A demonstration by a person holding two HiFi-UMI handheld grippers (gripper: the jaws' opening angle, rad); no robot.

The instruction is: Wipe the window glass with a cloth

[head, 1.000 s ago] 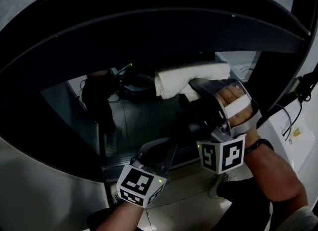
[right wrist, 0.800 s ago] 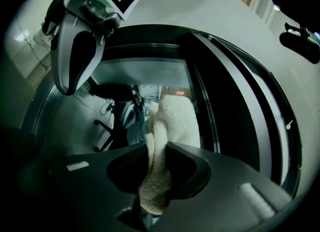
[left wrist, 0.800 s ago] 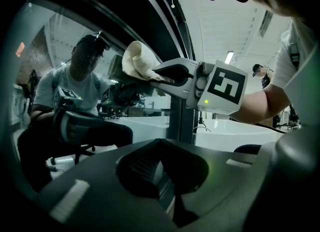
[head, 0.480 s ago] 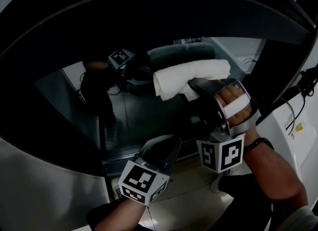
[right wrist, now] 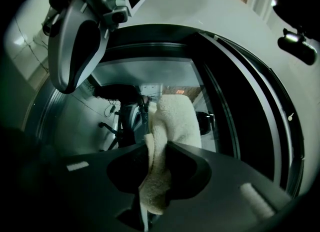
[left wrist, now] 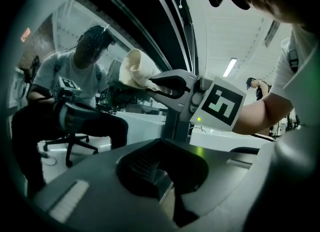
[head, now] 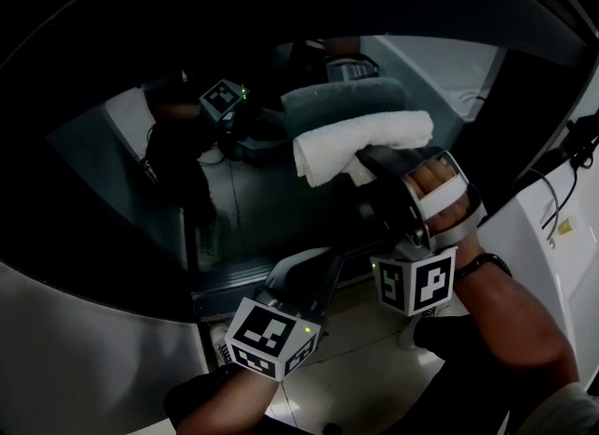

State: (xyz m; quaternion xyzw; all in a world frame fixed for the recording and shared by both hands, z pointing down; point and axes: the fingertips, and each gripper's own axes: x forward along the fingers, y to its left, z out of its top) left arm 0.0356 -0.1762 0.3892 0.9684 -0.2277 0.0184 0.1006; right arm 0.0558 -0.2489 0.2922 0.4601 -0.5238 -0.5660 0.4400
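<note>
From the head view, my right gripper (head: 372, 169) has its fingers clenched on the white cloth (head: 360, 143). The cloth's long axis runs crosswise, and it looks pressed to the window glass (head: 248, 213) just ahead. The left gripper (head: 304, 283) hangs lower, off the glass. In the left gripper view, its fingers are closed on nothing. In the right gripper view, the cloth is pinched with glass straight beyond, so I judge the right hand does the wiping.

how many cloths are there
1: the white cloth clamped in the right gripper's jaws, against the window glass. The grey shape above looks like its reflection.
</note>
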